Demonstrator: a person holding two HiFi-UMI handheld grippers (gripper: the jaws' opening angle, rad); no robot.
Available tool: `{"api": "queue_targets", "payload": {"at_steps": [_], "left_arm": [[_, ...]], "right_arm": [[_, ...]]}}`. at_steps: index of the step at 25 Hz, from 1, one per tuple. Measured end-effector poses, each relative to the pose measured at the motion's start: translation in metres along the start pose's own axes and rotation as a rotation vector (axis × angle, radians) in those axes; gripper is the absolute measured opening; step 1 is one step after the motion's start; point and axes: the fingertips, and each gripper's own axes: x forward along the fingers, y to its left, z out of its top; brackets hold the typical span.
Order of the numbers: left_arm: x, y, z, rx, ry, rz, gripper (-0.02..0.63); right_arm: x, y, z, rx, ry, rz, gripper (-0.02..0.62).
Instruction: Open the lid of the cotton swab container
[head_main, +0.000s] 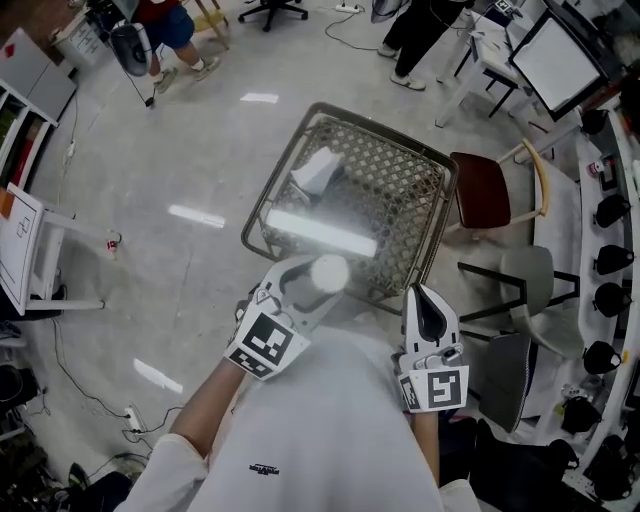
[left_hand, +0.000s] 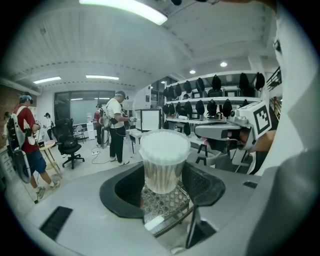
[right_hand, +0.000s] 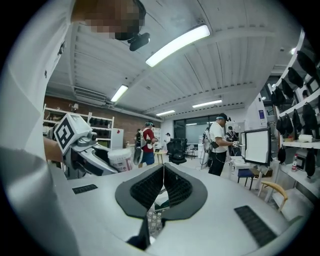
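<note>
My left claw (left_hand: 162, 186) is clamped round the container (left_hand: 162, 170) and holds it upright in the air, near me and above the near edge of the counter (head_main: 400, 190). The white lid (left_hand: 164, 145) sits on top and looks shut. My right claw (right_hand: 162, 187) is clenched on nothing, off to the right of the container. I judge this to be the gap between pick-up and opening: the container is secured and the lid is untouched. Next, my right claw must open, cross to the lid's rim, pinch it and pry it up while my left holds firm.
</note>
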Motion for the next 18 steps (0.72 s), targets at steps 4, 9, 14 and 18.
{"api": "queue_targets", "payload": {"at_steps": [4, 9, 14, 18], "left_arm": [[0.000, -0.006, -0.004, 0.021, 0.023, -0.047, 0.230], [-0.002, -0.017, -0.004, 0.085, 0.057, -0.149, 0.232], [-0.006, -0.027, -0.002, 0.132, 0.080, -0.270, 0.232], [-0.011, -0.037, 0.001, 0.180, 0.101, -0.360, 0.232]], "right_arm": [[0.003, 0.021, 0.014, -0.006, -0.019, 0.155, 0.002], [0.010, 0.055, 0.031, -0.054, -0.011, 0.400, 0.098], [0.013, 0.089, 0.038, -0.080, 0.020, 0.642, 0.203], [0.014, 0.107, 0.028, -0.135, 0.074, 0.750, 0.247]]}}
